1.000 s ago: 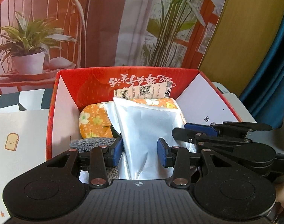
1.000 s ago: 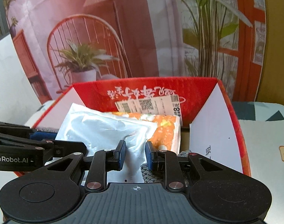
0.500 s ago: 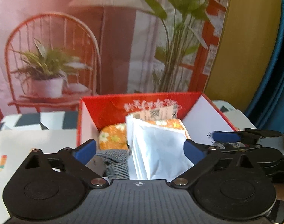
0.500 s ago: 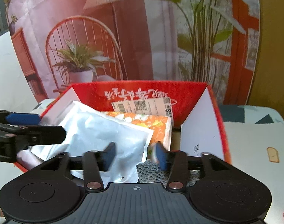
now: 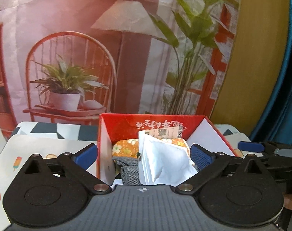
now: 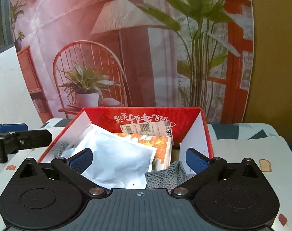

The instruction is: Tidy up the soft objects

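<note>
Both tongs, left (image 5: 143,156) and right (image 6: 139,159), gape empty before the red box (image 6: 205,134), where the white pouch (image 6: 117,157) leans on floral packs, seemingly placed, so next comes seeking another soft item.

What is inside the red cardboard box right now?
The red cardboard box holds a white plastic pouch lying over an orange floral cloth bundle and grey knitted fabric. Anything beneath them is covered.
</note>
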Demonstrator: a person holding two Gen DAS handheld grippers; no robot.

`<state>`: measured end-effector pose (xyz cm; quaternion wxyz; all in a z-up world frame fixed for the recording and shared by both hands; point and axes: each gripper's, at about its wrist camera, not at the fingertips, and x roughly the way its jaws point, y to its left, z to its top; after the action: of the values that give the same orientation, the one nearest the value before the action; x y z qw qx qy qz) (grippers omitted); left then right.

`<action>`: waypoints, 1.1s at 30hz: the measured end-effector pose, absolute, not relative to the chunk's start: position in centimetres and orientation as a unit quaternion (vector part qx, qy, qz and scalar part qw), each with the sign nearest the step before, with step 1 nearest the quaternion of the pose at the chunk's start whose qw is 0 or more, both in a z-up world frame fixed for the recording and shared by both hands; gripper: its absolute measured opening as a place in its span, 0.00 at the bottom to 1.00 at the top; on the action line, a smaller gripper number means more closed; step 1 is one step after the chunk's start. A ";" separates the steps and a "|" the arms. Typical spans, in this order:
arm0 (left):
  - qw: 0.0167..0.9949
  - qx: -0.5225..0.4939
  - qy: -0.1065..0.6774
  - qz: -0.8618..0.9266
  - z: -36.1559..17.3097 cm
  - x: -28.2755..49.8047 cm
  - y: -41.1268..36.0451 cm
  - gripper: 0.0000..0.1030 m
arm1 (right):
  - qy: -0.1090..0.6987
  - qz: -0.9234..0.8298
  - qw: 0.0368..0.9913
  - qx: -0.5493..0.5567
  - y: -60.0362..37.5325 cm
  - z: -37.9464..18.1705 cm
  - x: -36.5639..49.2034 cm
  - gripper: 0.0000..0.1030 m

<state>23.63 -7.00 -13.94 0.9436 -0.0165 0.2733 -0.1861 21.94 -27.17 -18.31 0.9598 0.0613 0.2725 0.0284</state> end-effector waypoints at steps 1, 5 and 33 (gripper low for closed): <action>0.944 -0.022 0.274 -0.184 -13.8 23.5 -6.8 1.00 | 0.271 0.028 0.960 0.061 -27.1 -18.1 21.7 1.00; 0.949 -0.027 0.265 -0.170 -13.1 22.7 -6.0 1.00 | 0.264 0.026 0.962 0.057 -26.9 -17.3 20.5 1.00; 0.975 -0.016 0.205 -0.079 -6.7 10.9 -0.7 1.00 | 0.190 0.018 0.980 0.052 -23.9 -9.7 9.3 1.00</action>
<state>10.90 -0.74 -6.74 0.9754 -0.0164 0.2053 -0.0789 9.25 -23.87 -9.73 0.9802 0.0522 0.1903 0.0179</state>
